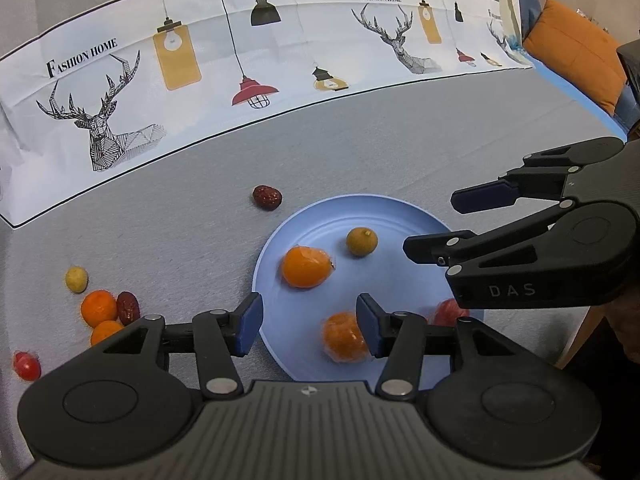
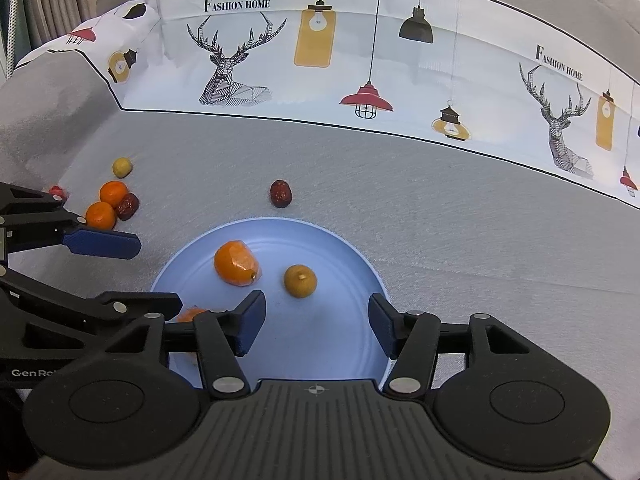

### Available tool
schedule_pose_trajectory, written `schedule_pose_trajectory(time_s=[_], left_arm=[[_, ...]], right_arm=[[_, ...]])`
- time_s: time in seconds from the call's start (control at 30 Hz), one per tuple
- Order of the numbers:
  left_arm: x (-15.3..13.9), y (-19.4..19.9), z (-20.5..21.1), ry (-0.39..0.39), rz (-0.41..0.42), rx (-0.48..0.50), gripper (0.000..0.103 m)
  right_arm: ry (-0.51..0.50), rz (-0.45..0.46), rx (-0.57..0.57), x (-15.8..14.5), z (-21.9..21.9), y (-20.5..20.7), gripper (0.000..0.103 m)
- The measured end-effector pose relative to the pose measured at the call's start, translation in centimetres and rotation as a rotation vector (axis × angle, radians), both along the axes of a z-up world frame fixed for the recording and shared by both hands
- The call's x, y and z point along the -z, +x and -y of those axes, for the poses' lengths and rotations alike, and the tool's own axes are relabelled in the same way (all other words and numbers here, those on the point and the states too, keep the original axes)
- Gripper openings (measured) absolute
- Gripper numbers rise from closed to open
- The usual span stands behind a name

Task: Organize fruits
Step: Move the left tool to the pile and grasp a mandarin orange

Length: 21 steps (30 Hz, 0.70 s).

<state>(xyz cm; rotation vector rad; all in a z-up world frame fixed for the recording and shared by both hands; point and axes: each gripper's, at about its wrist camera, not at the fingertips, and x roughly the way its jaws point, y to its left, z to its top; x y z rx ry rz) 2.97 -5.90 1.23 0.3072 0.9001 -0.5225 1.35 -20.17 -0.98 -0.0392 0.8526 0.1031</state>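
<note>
Fruit is split between the plate (image 1: 280,248) and the grey cloth surface. On the plate: a wrapped orange (image 1: 306,267), a brownish-yellow round fruit (image 1: 361,242), a second orange (image 1: 344,337) at the near rim, and a reddish fruit (image 1: 450,312) partly hidden. Loose off the plate: a date (image 1: 267,197) just beyond the far rim, and a cluster well to the left made up of a yellow fruit (image 1: 76,279), two oranges (image 1: 99,307), a second date (image 1: 128,307) and a red fruit (image 1: 27,365). The left hand-held gripper (image 1: 310,322) is held over the plate's near-left rim, jaws about half open, nothing gripped; the near orange lies against the inner side of its right finger but is not clamped. The right hand-held gripper (image 2: 316,322) hangs over the plate, likewise half open and empty. Step judged: a drop-off on the plate completed, collection roughly half done. Next move judged: the left gripper to be swung to the left cluster, or the lone date to be taken, jaws kept open until a single fruit is straddled.
</note>
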Motion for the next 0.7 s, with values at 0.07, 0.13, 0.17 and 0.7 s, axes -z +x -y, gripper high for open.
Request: schedule_pose_trajectory(time_s=[0.07, 0.13, 0.17, 0.7], left_arm=[[0.0, 0.1, 0.0, 0.000, 0.000, -0.002, 0.057], [0.0, 0.0, 0.0, 0.000, 0.000, -0.003, 0.057], [0.0, 0.0, 0.0, 0.001, -0.001, -0.005, 0.057], [-1.7, 1.9, -3.0, -0.089, 0.034, -0.185, 0.023]], right_arm=[[0.000, 0.000, 0.001, 0.0, -0.1, 0.0, 0.059], [-0.001, 0.000, 0.000, 0.0, -0.1, 0.0, 0.060], [-0.001, 0.000, 0.001, 0.0, -0.1, 0.0, 0.060], [-0.010, 0.018, 0.022, -0.3, -0.5, 0.2, 0.061]])
